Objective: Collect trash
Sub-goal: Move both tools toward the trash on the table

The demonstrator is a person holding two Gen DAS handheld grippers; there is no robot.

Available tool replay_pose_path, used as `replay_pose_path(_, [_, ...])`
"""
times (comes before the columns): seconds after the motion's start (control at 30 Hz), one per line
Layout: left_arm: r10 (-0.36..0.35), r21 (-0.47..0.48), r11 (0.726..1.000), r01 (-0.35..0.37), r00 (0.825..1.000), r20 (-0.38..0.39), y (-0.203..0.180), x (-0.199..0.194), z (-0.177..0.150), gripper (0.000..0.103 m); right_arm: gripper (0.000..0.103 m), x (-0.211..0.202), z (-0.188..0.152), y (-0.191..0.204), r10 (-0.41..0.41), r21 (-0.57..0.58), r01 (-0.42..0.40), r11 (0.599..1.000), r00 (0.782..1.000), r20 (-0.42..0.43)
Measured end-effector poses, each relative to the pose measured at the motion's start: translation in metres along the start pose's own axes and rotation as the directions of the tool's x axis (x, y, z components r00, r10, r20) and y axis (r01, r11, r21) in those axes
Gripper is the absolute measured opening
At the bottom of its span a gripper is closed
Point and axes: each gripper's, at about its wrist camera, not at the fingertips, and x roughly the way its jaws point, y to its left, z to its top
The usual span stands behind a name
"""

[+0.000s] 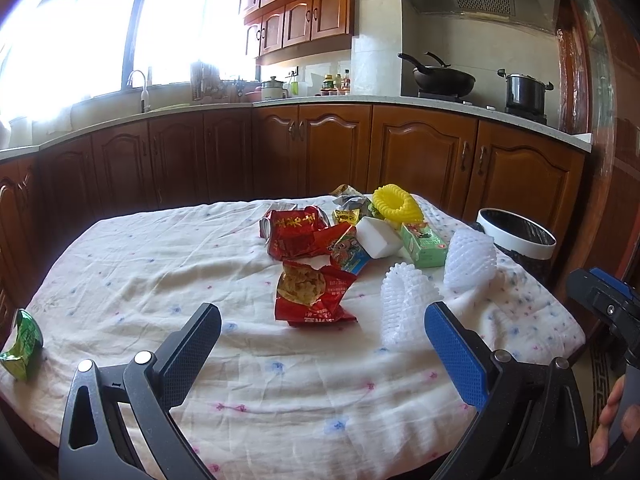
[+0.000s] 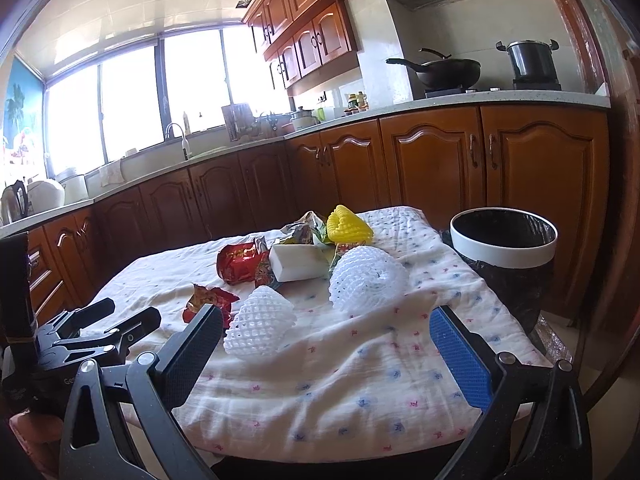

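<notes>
Trash lies on a table under a white dotted cloth: a red snack bag, a crushed red wrapper, a white foam block, a green carton, a yellow foam ring and two white foam nets. A white-rimmed bin with a black liner stands past the table's right edge. My left gripper is open and empty, just short of the red snack bag. My right gripper is open and empty, near the closer foam net.
A green snack bag lies alone at the table's left edge. Wooden kitchen cabinets run behind the table, with a wok and a pot on the stove. The left gripper shows in the right wrist view.
</notes>
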Motion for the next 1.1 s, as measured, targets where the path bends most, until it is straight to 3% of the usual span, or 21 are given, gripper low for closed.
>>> replay_pose_path(1.1, [-0.004,-0.016,1.000,0.003,1.000,-0.025,0.0037,0.0072,-0.0007,0.102,0.103,0.0027,-0.0024,0.0049,0.017,0.005,-0.017,1.000,1.000,-0.011])
